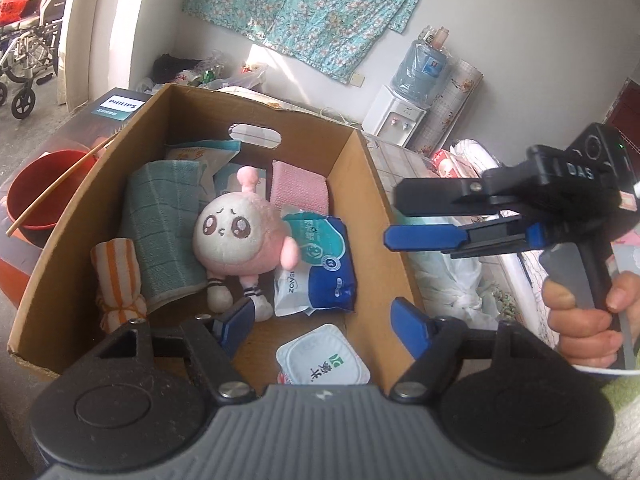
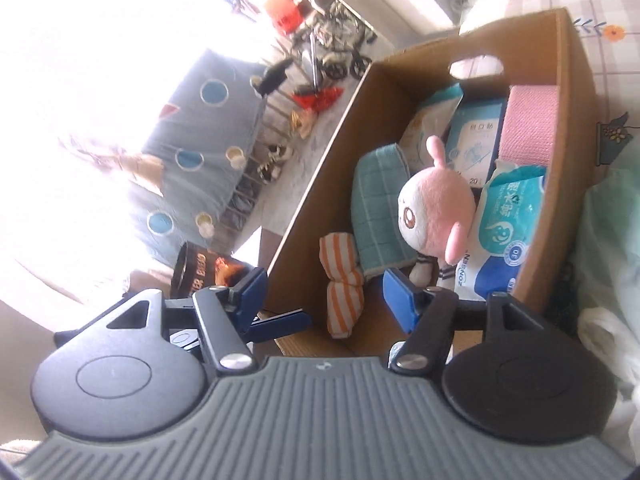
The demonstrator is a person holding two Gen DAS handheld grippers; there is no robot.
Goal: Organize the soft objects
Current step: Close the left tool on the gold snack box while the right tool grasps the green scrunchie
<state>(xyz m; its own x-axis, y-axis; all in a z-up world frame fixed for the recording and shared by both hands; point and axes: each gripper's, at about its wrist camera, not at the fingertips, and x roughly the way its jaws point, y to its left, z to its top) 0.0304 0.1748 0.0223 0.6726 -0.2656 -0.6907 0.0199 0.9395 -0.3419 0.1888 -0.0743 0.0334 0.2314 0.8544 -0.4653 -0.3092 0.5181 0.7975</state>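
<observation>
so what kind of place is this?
Likely a lived-in home room: water dispenser by the wall, floral cloth hung up, wheelchair near the doorway, and a cardboard box of soft goods.

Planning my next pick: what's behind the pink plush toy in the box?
Behind the pink plush toy stand a pale blue packet and a pink folded cloth, against the cardboard box wall. Their lower parts are hidden.

Brown box (image 1: 362,184); pink-and-cream plush (image 1: 236,236) with striped socks; teal checked towel (image 1: 160,220); orange-white striped cloth (image 1: 118,276). Far pink cloth (image 1: 298,186), blue-teal wipes pack (image 1: 320,264). Red bowl (image 1: 40,188) left, teal floral curtain (image 1: 304,4) far.
</observation>
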